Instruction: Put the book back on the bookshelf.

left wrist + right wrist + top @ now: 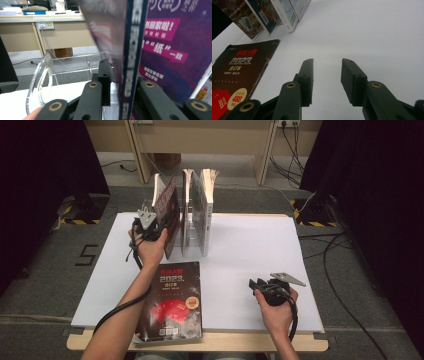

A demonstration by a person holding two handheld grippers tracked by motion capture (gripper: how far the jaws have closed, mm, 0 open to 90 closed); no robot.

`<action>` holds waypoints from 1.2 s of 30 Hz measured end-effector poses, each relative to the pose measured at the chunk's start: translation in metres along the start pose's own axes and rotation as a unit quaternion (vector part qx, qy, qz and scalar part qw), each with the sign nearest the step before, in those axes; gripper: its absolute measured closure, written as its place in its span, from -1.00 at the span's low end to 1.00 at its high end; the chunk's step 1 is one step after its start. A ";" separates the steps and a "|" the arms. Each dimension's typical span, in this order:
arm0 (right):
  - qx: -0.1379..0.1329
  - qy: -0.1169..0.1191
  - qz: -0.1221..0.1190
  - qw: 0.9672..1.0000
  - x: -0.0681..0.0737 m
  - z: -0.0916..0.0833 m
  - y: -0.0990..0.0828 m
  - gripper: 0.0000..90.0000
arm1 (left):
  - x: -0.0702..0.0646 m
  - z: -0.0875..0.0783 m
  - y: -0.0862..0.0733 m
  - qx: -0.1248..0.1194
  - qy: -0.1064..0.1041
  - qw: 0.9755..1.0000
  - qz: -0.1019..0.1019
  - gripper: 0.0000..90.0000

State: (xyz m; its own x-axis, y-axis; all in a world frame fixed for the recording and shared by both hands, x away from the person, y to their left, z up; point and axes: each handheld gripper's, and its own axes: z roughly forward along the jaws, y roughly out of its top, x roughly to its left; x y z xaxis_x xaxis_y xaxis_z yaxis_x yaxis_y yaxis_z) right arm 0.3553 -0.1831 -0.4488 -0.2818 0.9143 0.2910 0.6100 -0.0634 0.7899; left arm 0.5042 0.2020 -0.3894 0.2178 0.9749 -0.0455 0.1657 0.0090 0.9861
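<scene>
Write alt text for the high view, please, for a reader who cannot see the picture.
A person's left tongs are at the leftmost of several books standing upright at the back of a white table, with that book between the jaws. The right tongs rest open on the table with nothing in them, and a dark book lies flat near the front edge.

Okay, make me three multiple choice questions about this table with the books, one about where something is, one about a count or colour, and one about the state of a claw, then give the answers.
1. Where does the dark 2023 book lie?
A. flat at the table's near edge
B. upright in the row
C. on the floor

2. How many books stand upright?
A. one
B. three
C. six

3. How is the right claw?
A. shut on a book
B. open over bare table
C. holding a cable

Answers: 1 A, it lies cover up beside the left forearm. 2 B, three stand side by side. 3 B, its jaws stand apart with nothing between them.
</scene>
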 end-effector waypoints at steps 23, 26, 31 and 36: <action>0.011 0.004 0.006 1.000 -0.001 0.001 -0.001 0.40 | -0.001 0.009 0.020 -0.002 0.029 0.999 0.017 0.86; 0.010 0.004 0.005 1.000 -0.001 0.002 -0.001 0.40 | 0.001 0.013 0.023 -0.006 0.033 0.999 0.011 0.86; 0.010 0.003 0.002 1.000 -0.003 0.002 -0.001 0.41 | -0.004 0.020 0.027 -0.010 0.038 0.999 0.023 0.86; 0.009 0.002 0.004 1.000 -0.004 0.001 -0.001 0.41 | -0.007 0.025 0.035 -0.023 0.047 0.998 0.030 0.86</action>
State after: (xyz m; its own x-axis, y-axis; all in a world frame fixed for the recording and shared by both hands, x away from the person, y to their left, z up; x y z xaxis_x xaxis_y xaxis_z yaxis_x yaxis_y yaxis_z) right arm 0.3564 -0.1863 -0.4511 -0.2806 0.9120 0.2993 0.6250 -0.0631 0.7781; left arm 0.5330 0.1898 -0.3583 0.1334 0.9907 0.0261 0.1113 -0.0412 0.9929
